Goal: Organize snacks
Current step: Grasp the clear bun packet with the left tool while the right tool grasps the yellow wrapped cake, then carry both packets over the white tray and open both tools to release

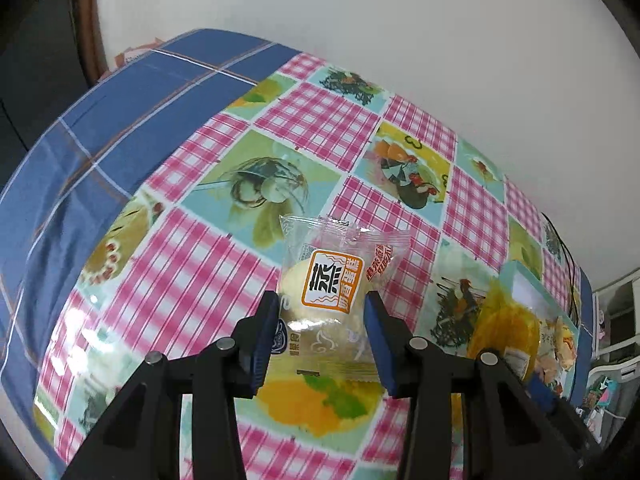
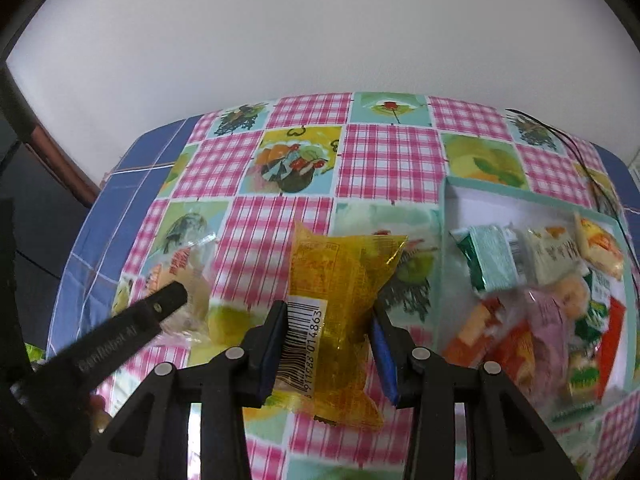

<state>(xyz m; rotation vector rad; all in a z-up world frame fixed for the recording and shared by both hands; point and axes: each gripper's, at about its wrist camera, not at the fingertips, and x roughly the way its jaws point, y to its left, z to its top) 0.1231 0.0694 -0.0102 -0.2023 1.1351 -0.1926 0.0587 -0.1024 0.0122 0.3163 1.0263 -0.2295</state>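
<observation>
Nearest the left wrist camera, the left gripper (image 1: pixel 323 306) has its jaws drawn in to a narrow gap, with the blue pads pressed on either side of a clear-wrapped steamed cake (image 1: pixel 334 280). The pale round cake sits behind an orange-framed label, and the crimped top of the wrapper stands up beyond the fingertips. The packet is clamped above the tabletop (image 1: pixel 192 264), which wears a pink gingham cloth with fruit pictures. Past that cloth a blue checked cloth (image 1: pixel 120 96) covers the far left part, and a white wall rises behind.

In the right wrist view, the right gripper (image 2: pixel 330 318) is likewise narrowed, its jaws gripping the lower half of a yellow snack packet (image 2: pixel 340 276). The barcode lies against the left pad, and the packet's upper end flares out above the fingertips. To the left in this view, the left gripper's dark finger shows with the clear cake packet at its tip. To the right, just beside the yellow packet, stands a pale teal box (image 2: pixel 442 248) with a white floor. It holds a heap of mixed snacks (image 2: pixel 532 280) in green, cream, orange, red and pink wrappers, some of them blurred. Farther off, a black cable (image 2: pixel 592 176) trails over the cloth behind the box, near the wall.
</observation>
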